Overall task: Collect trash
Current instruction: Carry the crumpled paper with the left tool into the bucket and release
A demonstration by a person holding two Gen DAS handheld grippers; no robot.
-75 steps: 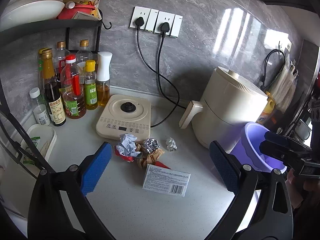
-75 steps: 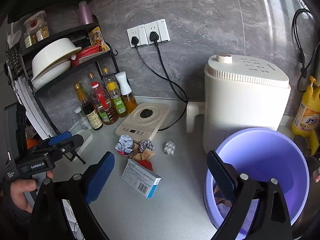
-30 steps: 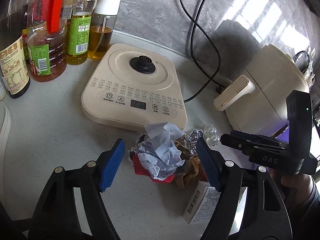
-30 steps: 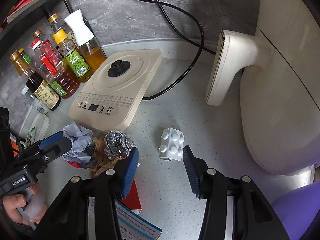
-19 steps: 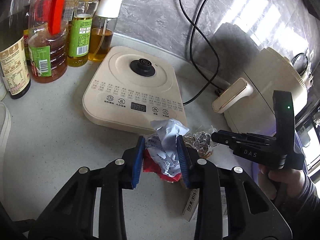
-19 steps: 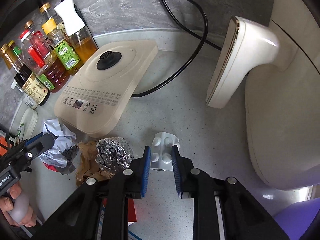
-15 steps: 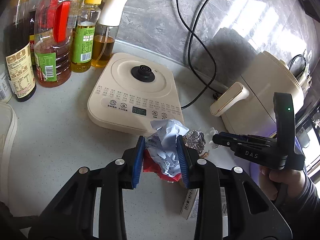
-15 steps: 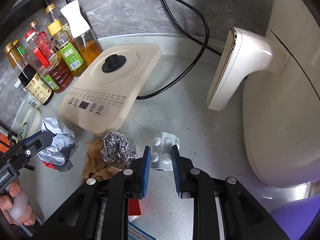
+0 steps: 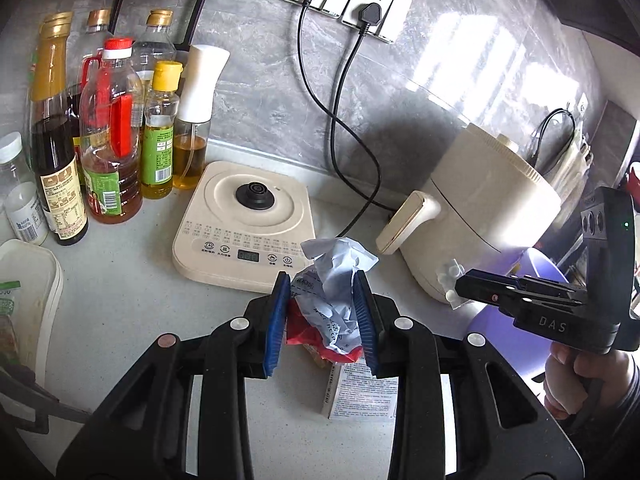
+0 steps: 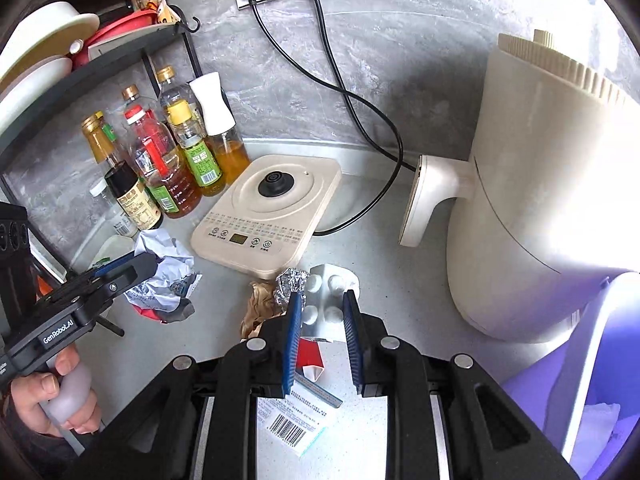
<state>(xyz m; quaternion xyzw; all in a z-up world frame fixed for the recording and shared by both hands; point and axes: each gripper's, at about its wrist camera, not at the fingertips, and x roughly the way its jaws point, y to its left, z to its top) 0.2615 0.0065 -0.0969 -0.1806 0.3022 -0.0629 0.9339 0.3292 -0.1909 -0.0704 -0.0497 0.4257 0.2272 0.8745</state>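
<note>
The crumpled paper wad, with a red wrapper bunched under it, sat pinched between the left gripper's blue fingers, which had closed on it and held it clear of the surface. The white blister pack was clamped the same way between the right gripper's fingers, narrowly parted around it. Below, a foil ball, brown paper and a barcoded box lay on the surface near the induction cooker. The purple bin stood beside the air fryer.
</note>
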